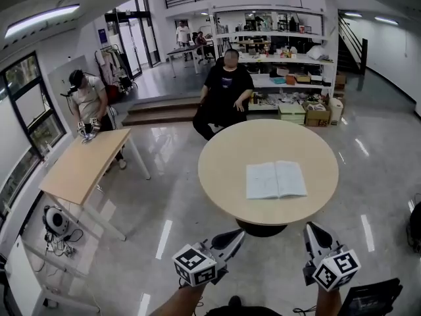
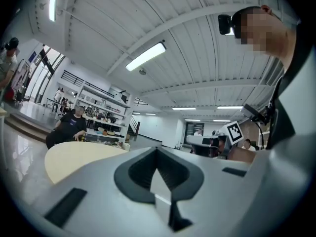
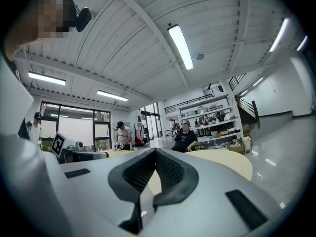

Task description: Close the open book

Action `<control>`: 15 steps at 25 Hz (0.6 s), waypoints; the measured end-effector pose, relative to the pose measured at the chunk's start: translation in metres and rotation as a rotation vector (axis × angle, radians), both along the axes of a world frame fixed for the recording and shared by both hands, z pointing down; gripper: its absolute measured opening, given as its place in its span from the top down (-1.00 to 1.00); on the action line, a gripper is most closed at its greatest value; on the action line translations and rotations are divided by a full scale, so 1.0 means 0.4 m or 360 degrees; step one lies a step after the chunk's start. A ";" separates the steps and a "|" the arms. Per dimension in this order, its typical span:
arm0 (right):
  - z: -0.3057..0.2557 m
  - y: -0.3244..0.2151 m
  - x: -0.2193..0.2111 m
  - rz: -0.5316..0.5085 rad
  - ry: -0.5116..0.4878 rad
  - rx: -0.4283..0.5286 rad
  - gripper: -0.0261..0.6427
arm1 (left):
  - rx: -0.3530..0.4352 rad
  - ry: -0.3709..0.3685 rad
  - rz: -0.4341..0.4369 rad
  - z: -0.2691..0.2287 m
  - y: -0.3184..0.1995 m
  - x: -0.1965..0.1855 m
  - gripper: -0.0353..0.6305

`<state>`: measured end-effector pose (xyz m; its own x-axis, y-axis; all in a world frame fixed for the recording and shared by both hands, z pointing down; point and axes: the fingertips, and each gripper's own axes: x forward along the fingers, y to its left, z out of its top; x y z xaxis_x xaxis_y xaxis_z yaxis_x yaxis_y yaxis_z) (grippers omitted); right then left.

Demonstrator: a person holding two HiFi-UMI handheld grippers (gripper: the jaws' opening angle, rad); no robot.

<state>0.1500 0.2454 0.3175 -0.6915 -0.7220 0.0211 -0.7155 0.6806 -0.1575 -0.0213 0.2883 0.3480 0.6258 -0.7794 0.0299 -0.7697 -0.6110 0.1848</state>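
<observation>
An open book (image 1: 276,180) lies flat, its white pages up, on the right half of a round beige table (image 1: 230,170). Both grippers hover short of the table's near edge and point toward it. My left gripper (image 1: 238,234) is at the lower left of the table, its jaws together with nothing between them. My right gripper (image 1: 310,228) is at the lower right, shut and empty too. The left gripper view shows the left gripper (image 2: 157,149) with jaws meeting, the table (image 2: 74,157) beyond. In the right gripper view the right gripper (image 3: 155,152) is closed before the table (image 3: 227,159). Neither gripper view shows the book.
A person in black (image 1: 225,91) sits just behind the round table. A rectangular wooden table (image 1: 85,163) stands at the left, with another person (image 1: 85,101) at its far end. Shelves (image 1: 283,64) line the back wall. Cables and a device (image 1: 56,222) lie on the floor at the left.
</observation>
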 end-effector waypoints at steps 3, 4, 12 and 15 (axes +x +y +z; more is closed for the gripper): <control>0.006 -0.064 -0.044 0.0036 -0.0018 -0.0014 0.93 | 0.0007 -0.0011 0.0025 0.003 -0.063 -0.050 0.90; 0.006 -0.082 -0.060 0.0044 -0.0016 -0.0018 0.93 | 0.0004 -0.0006 0.0026 0.004 -0.081 -0.067 0.90; 0.022 -0.212 -0.135 0.0036 0.0014 -0.0059 0.93 | -0.0009 0.0011 0.0024 0.014 -0.200 -0.137 0.90; 0.035 -0.271 -0.158 0.0011 0.0004 -0.0068 0.93 | -0.0032 0.0003 0.0005 0.030 -0.250 -0.154 0.90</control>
<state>0.0867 0.1369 0.3316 -0.6864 -0.7252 0.0541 -0.7207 0.6683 -0.1844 -0.0829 0.1884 0.3601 0.6281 -0.7768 0.0441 -0.7676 -0.6094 0.1985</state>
